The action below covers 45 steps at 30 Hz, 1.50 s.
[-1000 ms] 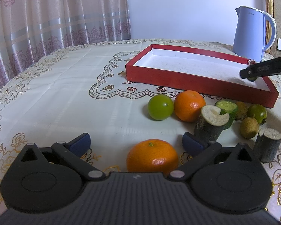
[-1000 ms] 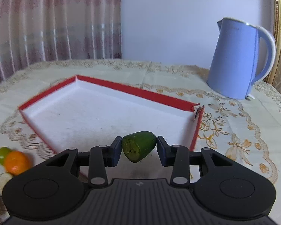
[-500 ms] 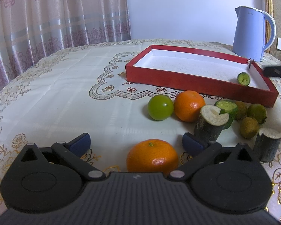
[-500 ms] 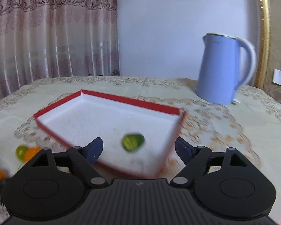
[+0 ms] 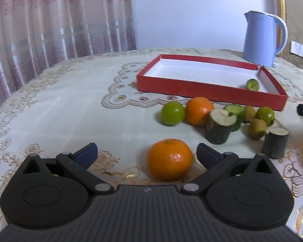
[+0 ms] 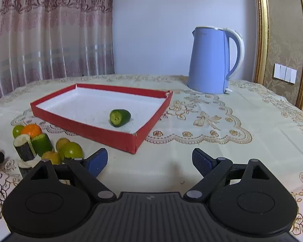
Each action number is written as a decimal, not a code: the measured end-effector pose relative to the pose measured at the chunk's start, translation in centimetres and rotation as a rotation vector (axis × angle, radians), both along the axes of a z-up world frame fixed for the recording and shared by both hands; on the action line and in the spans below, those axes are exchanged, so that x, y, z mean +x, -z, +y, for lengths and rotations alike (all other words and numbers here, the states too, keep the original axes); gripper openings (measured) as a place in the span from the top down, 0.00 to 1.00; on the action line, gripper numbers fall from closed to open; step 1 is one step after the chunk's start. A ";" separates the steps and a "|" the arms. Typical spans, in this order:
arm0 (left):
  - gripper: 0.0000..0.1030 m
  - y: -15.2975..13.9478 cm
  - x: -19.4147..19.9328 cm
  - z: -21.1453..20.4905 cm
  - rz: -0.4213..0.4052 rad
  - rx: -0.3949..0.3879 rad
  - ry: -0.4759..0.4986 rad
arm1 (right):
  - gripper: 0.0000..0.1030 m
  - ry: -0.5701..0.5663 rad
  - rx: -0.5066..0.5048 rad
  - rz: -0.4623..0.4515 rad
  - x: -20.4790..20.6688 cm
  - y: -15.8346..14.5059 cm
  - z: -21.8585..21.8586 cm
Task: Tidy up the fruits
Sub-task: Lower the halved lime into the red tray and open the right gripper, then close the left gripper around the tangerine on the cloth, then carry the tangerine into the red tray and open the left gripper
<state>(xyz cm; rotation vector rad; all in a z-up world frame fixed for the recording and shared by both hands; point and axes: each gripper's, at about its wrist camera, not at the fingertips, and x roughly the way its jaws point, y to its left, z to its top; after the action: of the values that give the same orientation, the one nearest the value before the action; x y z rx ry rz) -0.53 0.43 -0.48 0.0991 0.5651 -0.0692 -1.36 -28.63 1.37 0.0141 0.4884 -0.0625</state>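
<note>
A big table with a flowery cloth (image 6: 222,145) fills both views. A blue kettle (image 6: 214,60) stands at the back. The red tray (image 6: 86,128) lies flat in front of it, and one green cucumber piece (image 6: 119,117) lies on its side inside, near the tray's right end.

The left gripper (image 5: 146,154) is spread wide and holds nothing. An orange (image 5: 169,159) sits on the cloth between its blue pads, closer to the right pad; I cannot tell if it touches.

The right gripper (image 6: 149,160) is spread wide too, over bare cloth.

The other fruits sit bunched in front of the tray: a second orange (image 5: 199,111), a green round fruit (image 5: 172,113), and a dark cut stick (image 5: 220,126) that hides part of another cucumber piece (image 5: 236,114). The small brown fruits (image 5: 257,128) may be kiwis; they look blurry.
</note>
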 end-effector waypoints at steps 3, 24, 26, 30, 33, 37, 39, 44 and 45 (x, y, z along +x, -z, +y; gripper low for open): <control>0.10 0.2 0.2 -0.2 0.020 0.001 0.014 | 0.11 0.002 0.005 0.001 0.0 0.1 -0.1; 0.07 0.6 0.5 -0.4 0.043 -0.007 0.004 | 0.07 0.023 0.001 0.033 0.4 0.4 -0.2; 0.06 0.6 0.5 -0.4 0.042 -0.007 0.002 | 0.07 0.024 0.008 0.039 0.5 0.4 -0.4; 0.11 0.6 0.5 -0.3 0.040 -0.015 0.009 | 0.07 0.036 0.022 0.048 0.6 0.4 -0.7; 0.20 0.5 0.3 -0.2 0.035 -0.020 0.010 | 0.06 0.039 0.027 0.047 0.6 0.5 -0.8; 0.42 0.3 0.2 -0.3 0.036 -0.035 0.040 | 0.06 0.040 0.024 0.048 0.7 0.5 -0.8; 0.53 0.1 0.1 -0.6 0.042 -0.046 0.062 | 0.06 0.040 0.023 0.048 0.7 0.5 -0.8; 0.60 0.2 -0.1 -1.5 0.034 -0.010 0.077 | 0.06 0.040 0.022 0.045 0.7 0.5 -0.8; 0.60 0.2 -0.1 -1.5 0.034 -0.012 0.076 | 0.06 0.041 0.021 0.046 0.7 0.5 -0.7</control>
<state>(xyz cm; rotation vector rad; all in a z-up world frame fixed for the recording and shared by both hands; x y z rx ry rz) -0.68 -1.06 -0.64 0.1077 0.5944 -0.1480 -0.66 -29.37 0.88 0.0435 0.5350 -0.0980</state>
